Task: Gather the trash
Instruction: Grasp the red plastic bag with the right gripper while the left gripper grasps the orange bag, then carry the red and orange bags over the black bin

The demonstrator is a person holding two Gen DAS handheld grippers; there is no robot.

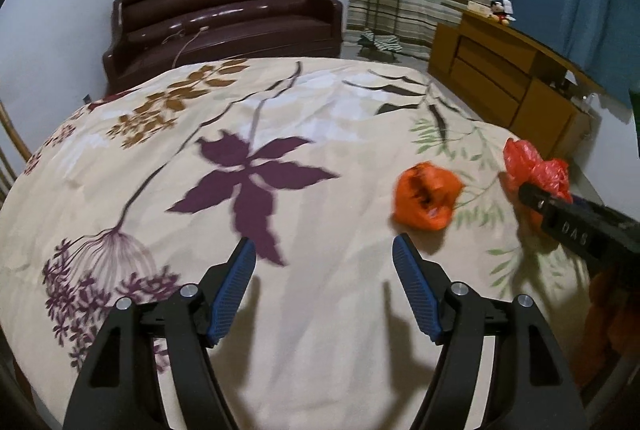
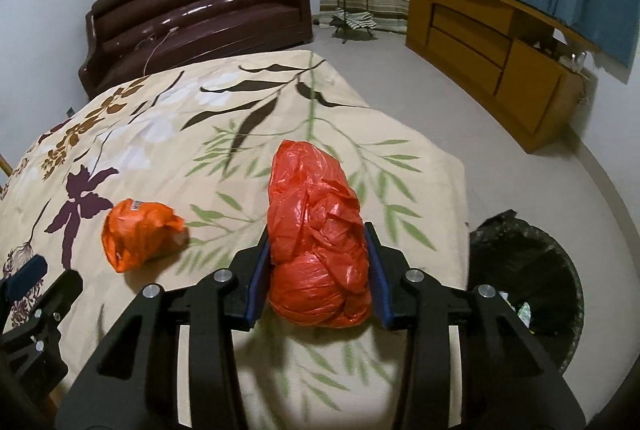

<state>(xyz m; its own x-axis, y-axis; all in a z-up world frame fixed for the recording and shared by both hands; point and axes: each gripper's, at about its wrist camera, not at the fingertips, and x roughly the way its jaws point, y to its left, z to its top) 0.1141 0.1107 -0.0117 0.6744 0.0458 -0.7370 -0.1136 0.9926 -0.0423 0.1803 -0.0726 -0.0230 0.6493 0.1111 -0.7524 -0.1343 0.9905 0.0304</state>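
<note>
A black-lined trash bin [image 2: 532, 270] holding scraps stands on the floor just off the bed's [image 2: 420, 198] right edge. The right gripper [image 2: 318, 266] clamps a crumpled red plastic bag [image 2: 316, 230] above the bedspread near that edge. The left gripper [image 1: 324, 286] hangs wide open and empty, an orange bag [image 1: 426, 196] lying ahead to its right.

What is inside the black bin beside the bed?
The bin has a black liner, and a few pale scraps show near its rim. The right gripper and the bed edge hide the rest.
</note>
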